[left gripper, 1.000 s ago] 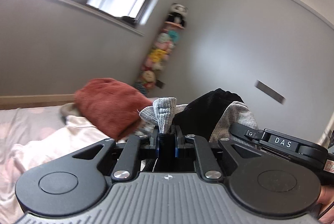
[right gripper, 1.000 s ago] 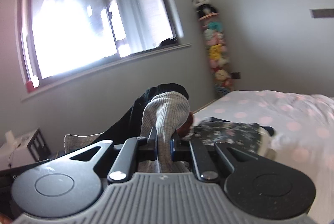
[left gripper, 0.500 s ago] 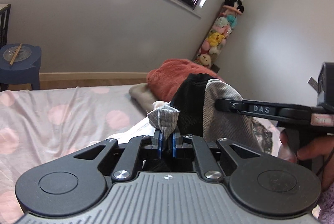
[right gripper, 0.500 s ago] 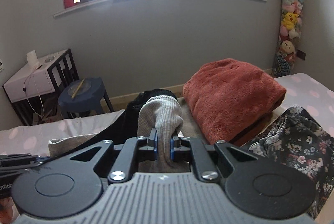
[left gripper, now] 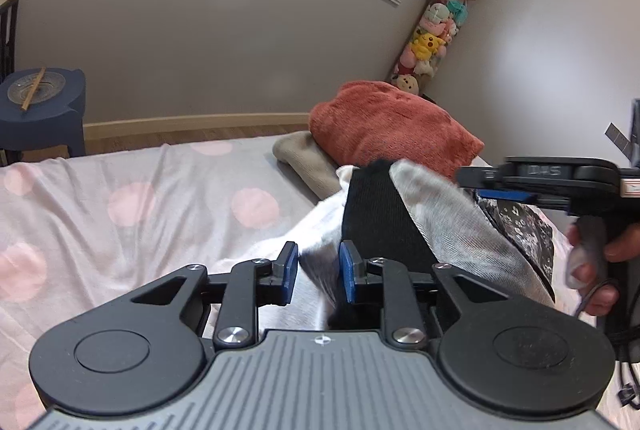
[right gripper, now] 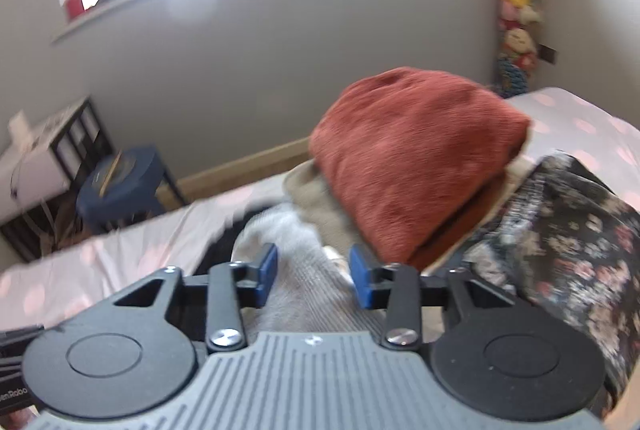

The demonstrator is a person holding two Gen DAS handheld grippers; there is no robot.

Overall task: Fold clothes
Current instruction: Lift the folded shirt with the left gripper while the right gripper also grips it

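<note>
A grey knit garment with a black panel [left gripper: 376, 213] lies draped on the bed in front of both grippers. My left gripper [left gripper: 318, 270] has its jaws opening; a blurred grey edge of the garment sits loose between the blue pads, which do not press on it. In the right wrist view the same grey knit [right gripper: 304, 270] runs between the fingers of my right gripper [right gripper: 313, 276], whose jaws are also opening and stand well apart from the cloth. A hand [left gripper: 592, 262] holds the right gripper's handle at the right edge of the left wrist view.
A folded rust-red fleece [right gripper: 408, 157] rests on a beige garment [left gripper: 304, 157] just beyond. A dark floral garment [right gripper: 568, 230] lies to the right. The pink-dotted bedsheet [left gripper: 120, 197] spreads left. A blue stool [right gripper: 120, 177] and a column of plush toys [left gripper: 436, 29] stand by the wall.
Both grippers were shut on the grey garment and have let go, jaws now apart. Both moved forward and down toward the bed, and the garment has sunk onto it.
</note>
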